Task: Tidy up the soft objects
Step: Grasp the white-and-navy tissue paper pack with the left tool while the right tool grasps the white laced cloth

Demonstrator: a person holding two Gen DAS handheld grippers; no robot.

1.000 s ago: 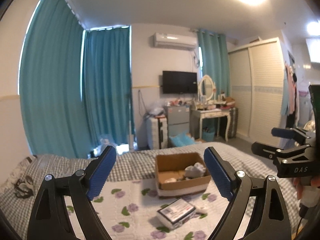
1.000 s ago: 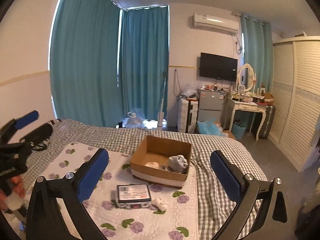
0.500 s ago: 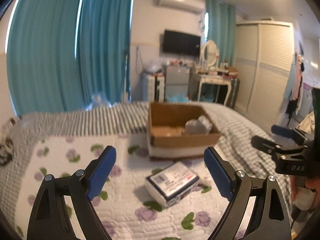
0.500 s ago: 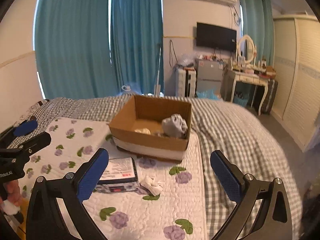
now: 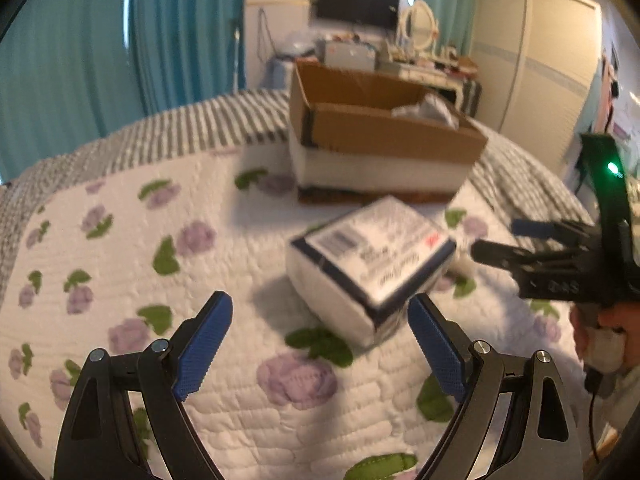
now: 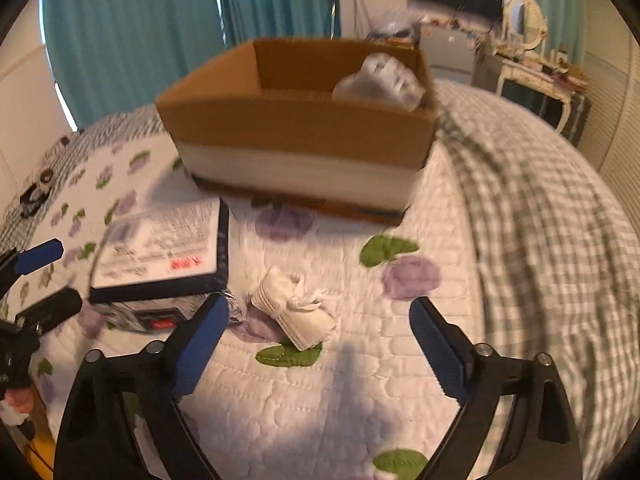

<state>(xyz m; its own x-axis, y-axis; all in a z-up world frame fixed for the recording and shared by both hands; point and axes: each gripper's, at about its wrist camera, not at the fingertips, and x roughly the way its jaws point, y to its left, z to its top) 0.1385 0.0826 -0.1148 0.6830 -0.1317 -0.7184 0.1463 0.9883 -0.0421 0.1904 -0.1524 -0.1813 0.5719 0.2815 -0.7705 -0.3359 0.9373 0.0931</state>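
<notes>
Since a second ago you have brought both grippers down from a level room view to just above the floral quilt [image 6: 400, 360], so the pick is close. Left gripper [image 5: 320, 344], jaws apart and empty, faces the wrapped tissue pack [image 5: 370, 264]. Right gripper [image 6: 320, 344], likewise apart, brackets the small white sock bundle [image 6: 294, 312], which lies beside that pack, near the cardboard box [image 6: 296, 132]; probably your next grasp.

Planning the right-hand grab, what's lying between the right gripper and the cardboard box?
In the right wrist view, a small rolled white sock lies on the floral quilt, between the open right gripper and the cardboard box.
</notes>
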